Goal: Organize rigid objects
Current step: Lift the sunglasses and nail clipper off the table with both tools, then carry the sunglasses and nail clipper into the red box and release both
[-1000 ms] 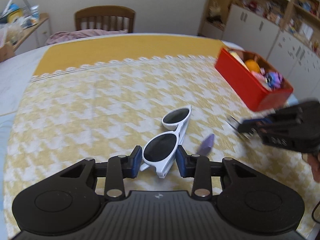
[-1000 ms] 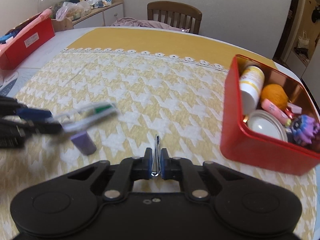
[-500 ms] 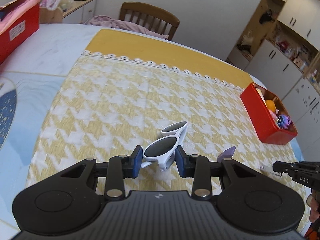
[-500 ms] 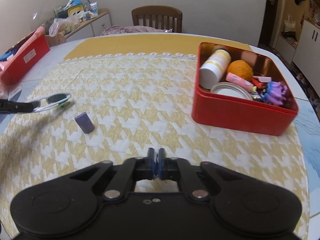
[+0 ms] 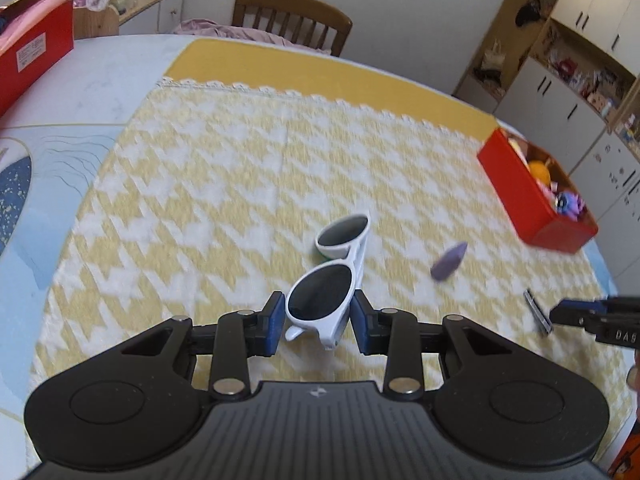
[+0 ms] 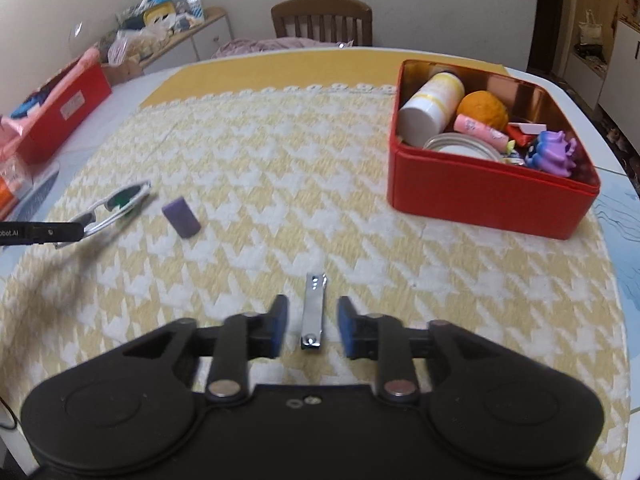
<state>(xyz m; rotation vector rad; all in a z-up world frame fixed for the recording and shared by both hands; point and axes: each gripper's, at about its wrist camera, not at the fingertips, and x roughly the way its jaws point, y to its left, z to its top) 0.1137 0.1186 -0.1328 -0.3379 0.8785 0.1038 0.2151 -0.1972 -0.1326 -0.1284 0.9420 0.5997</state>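
My left gripper (image 5: pixel 318 326) is shut on white sunglasses (image 5: pixel 328 276) with dark lenses and holds them above the yellow patterned cloth; they also show at the left of the right wrist view (image 6: pixel 116 208). My right gripper (image 6: pixel 312 330) is open, and a silver nail clipper (image 6: pixel 313 316) lies flat on the cloth between its fingers. The clipper also shows in the left wrist view (image 5: pixel 538 312). A purple block (image 6: pixel 181 217) lies on the cloth near the sunglasses. A red box (image 6: pixel 492 196) with several items stands at the right.
A second red box (image 6: pixel 56 112) stands at the far left on the white table. A wooden chair (image 6: pixel 322 20) stands behind the table. Cabinets (image 5: pixel 560 92) stand to the right. A cluttered side table (image 6: pixel 160 32) stands at the back left.
My right gripper has opened and let go of the nail clipper, which now lies on the cloth. My left gripper still holds the sunglasses and has shifted slightly.
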